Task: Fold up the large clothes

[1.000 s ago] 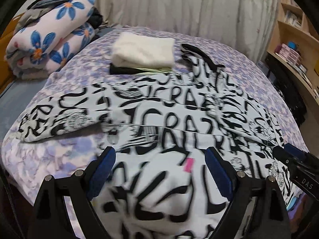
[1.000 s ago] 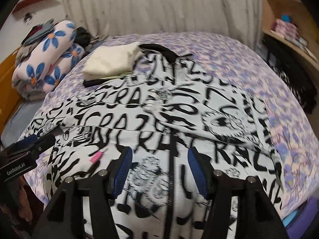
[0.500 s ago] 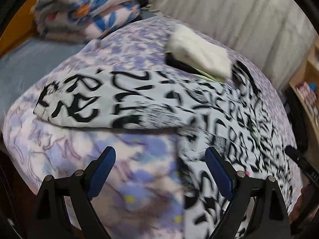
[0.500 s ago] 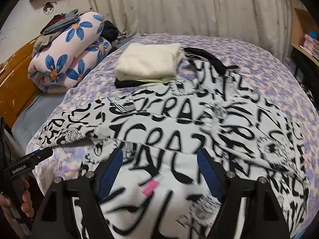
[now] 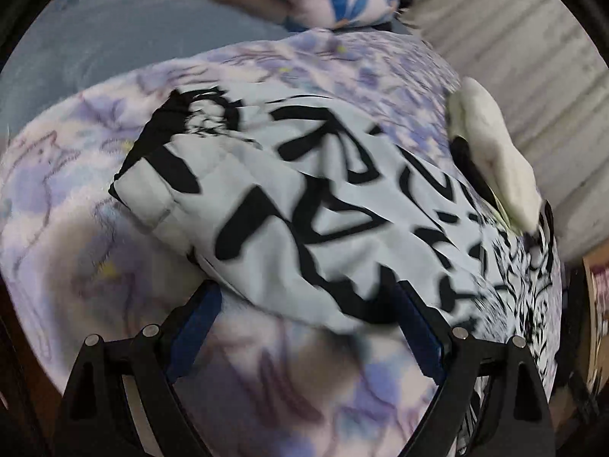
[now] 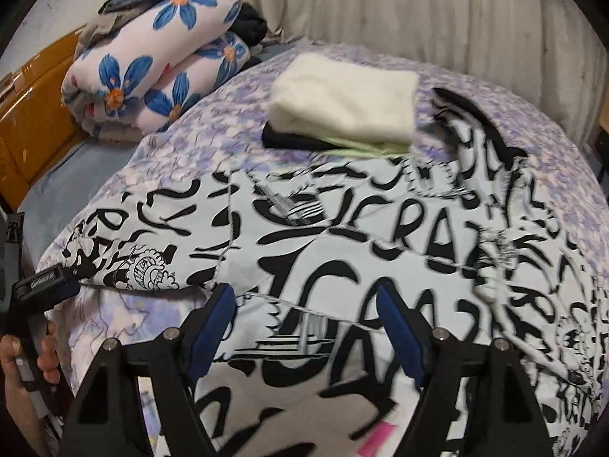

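Two views show us the bed (image 6: 475, 76) under its lilac flowered cover, with the shirt (image 6: 342, 251) spread flat across most of it. A second ago our left camera looked over the shirt's body toward the curtain; now it looks steeply down at one sleeve (image 5: 304, 221), which fills the middle of the view, its cuff lying on the cover. Our right view has slid leftward along the shirt too: the pink tag (image 6: 375, 441) that sat left of the fingers then now lies low between them.

Behind the shirt, the flowered quilt (image 6: 160, 61) and the folded stack (image 6: 342, 103), cream on top, sit where they were.

Black letters cover the shirt; in the right view we read "CRA" across the chest, and the rest is too blurred or broken by folds. Small white lettering on the left tool's finger is too small for us to read.

Our left tongs (image 5: 304, 327) stand released and wide, as before, with the sleeve's lower edge between the blue pads, which do not press it. Our right tongs (image 6: 304, 327) are released, wider than a second ago, over the shirt's side below the sleeve, gripping nothing. A hand (image 6: 23, 365) holds the left tool's handle.
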Action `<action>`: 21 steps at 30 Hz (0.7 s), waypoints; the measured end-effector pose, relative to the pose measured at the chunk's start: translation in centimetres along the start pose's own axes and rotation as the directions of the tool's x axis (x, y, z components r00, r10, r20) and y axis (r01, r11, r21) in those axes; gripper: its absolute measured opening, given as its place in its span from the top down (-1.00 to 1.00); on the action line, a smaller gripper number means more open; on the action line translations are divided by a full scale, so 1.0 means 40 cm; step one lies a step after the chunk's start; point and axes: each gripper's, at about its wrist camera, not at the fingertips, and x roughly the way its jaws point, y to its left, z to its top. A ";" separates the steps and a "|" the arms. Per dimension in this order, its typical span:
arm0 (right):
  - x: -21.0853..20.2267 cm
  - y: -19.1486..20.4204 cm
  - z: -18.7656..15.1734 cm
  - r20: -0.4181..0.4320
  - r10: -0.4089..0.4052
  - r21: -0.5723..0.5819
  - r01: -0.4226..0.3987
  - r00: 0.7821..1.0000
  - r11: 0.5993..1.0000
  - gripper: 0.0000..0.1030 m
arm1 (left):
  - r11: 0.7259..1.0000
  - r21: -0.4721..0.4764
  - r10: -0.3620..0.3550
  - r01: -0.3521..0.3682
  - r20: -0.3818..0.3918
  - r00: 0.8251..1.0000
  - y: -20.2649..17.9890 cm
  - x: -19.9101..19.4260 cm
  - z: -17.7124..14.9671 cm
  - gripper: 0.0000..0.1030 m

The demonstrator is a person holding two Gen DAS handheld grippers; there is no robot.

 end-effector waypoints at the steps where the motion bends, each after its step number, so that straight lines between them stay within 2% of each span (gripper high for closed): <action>1: 0.009 0.006 -0.005 -0.008 0.002 -0.004 -0.002 1.000 1.000 -0.50 | 1.000 -0.012 -0.006 0.006 0.005 1.000 0.010 0.011 0.007 -0.75; 3: 0.030 0.012 -0.016 -0.029 0.004 -0.010 -0.005 1.000 1.000 -0.50 | 1.000 -0.005 0.015 -0.015 0.037 0.999 0.006 0.026 0.015 -0.75; 5: 0.052 0.009 -0.032 -0.056 0.006 -0.008 -0.006 0.998 1.000 -0.50 | 0.995 0.037 0.086 -0.089 0.088 0.992 -0.017 0.031 0.017 -0.56; 7: 0.069 -0.002 -0.048 -0.082 0.008 -0.001 -0.008 0.997 1.000 -0.50 | 0.971 0.098 0.203 -0.217 0.136 0.970 -0.047 0.038 0.014 0.30; 8: 0.076 -0.009 -0.057 -0.094 0.009 0.005 -0.008 0.996 1.000 -0.50 | 0.960 0.134 0.223 -0.244 0.155 0.962 -0.064 0.041 0.012 0.50; 9: 0.082 -0.021 -0.068 -0.106 0.010 0.016 -0.009 0.994 1.000 -0.50 | 0.956 0.152 0.223 -0.249 0.167 0.960 -0.077 0.040 0.011 0.79; 12: 0.086 -0.060 -0.094 -0.121 0.009 0.046 -0.004 0.993 0.999 -0.50 | 0.942 0.186 0.239 -0.280 0.214 0.947 -0.119 0.015 0.013 0.89; 15: 0.081 -0.107 -0.115 -0.134 0.009 0.089 0.003 0.991 0.996 -0.50 | 0.923 0.245 0.217 -0.297 0.305 0.927 -0.208 -0.045 0.019 0.91; 19: 0.057 -0.174 -0.139 -0.126 0.019 0.156 0.001 0.992 0.988 -0.50 | 0.897 0.351 0.118 -0.269 0.397 0.910 -0.366 -0.142 0.013 0.91; 21: 0.035 -0.213 -0.151 -0.108 0.028 0.194 -0.007 0.994 0.981 -0.50 | 0.879 0.418 0.037 -0.229 0.419 0.907 -0.470 -0.186 -0.003 0.91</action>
